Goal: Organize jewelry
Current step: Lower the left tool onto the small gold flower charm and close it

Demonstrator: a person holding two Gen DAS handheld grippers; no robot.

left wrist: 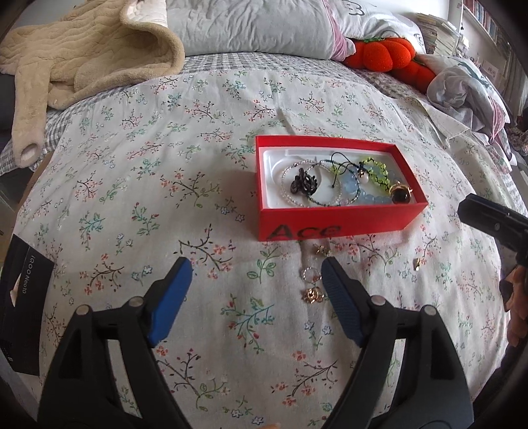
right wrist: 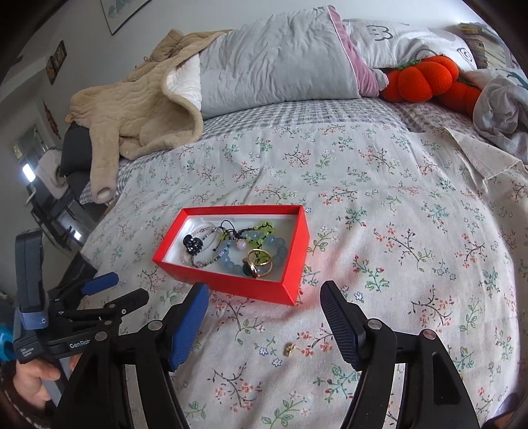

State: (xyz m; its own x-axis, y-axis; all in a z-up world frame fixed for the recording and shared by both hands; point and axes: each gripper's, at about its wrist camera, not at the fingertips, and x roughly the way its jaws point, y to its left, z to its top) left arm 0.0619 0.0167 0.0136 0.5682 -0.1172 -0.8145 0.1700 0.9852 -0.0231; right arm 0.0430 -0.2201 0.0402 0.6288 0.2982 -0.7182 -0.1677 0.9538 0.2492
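A red box (left wrist: 330, 224) marked "Ace" lies on the floral bedspread and holds bead bracelets, a black flower piece (left wrist: 303, 183) and a gold ring (left wrist: 401, 194); the box also shows in the right wrist view (right wrist: 250, 287). Loose on the bedspread in front of it are a gold flower earring (left wrist: 313, 294), a small ring charm (left wrist: 309, 274), a small gold piece (left wrist: 321, 250) and a gold stud (left wrist: 417, 263). My left gripper (left wrist: 255, 270) is open and empty, with the flower earring just inside its right finger. My right gripper (right wrist: 264, 295) is open and empty above a gold stud (right wrist: 289, 349).
A beige fleece robe (left wrist: 82, 59), grey pillow (left wrist: 250, 26) and orange plush (left wrist: 379, 52) lie at the head of the bed. A black phone box (left wrist: 19, 297) sits at the left edge. Crumpled bedding (left wrist: 462, 85) lies at the right.
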